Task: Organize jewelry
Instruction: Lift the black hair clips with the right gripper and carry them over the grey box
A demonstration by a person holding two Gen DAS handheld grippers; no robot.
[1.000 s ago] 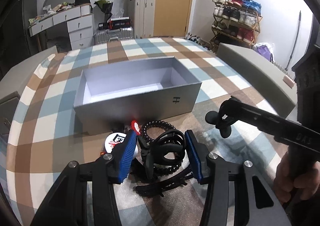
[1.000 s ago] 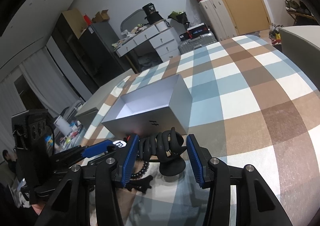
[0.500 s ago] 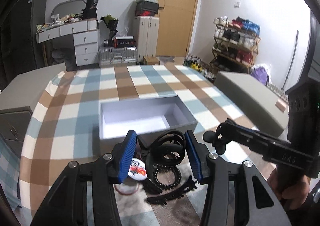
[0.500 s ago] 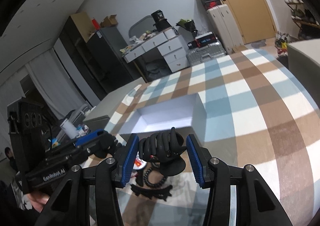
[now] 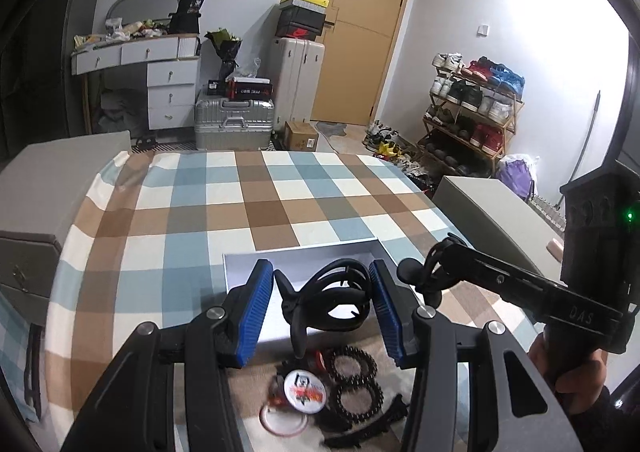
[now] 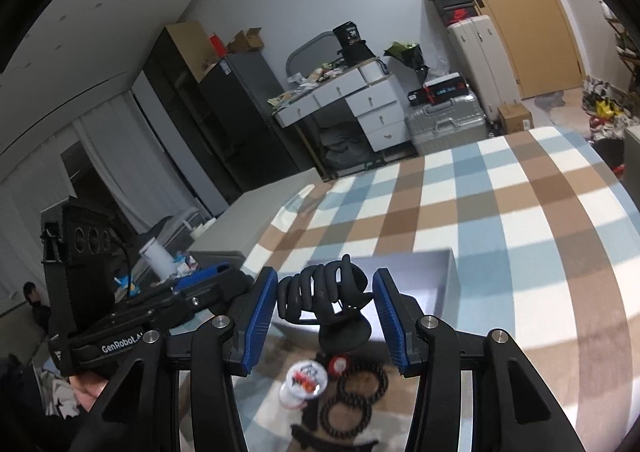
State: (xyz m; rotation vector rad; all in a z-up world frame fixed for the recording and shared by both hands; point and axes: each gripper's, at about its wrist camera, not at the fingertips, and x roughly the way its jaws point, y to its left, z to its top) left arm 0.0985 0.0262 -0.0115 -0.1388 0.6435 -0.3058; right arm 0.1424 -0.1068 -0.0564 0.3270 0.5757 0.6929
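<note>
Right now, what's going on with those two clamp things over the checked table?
A person is tidying hair accessories, with a hand-held gripper in each hand. The left gripper has a black hair claw between its jaws, and the right gripper has another black claw clip in its own. Both are held up over the open grey box on the checked tablecloth. On the cloth in front of the box lie a round badge, black spiral hair ties and another black clip.
</note>
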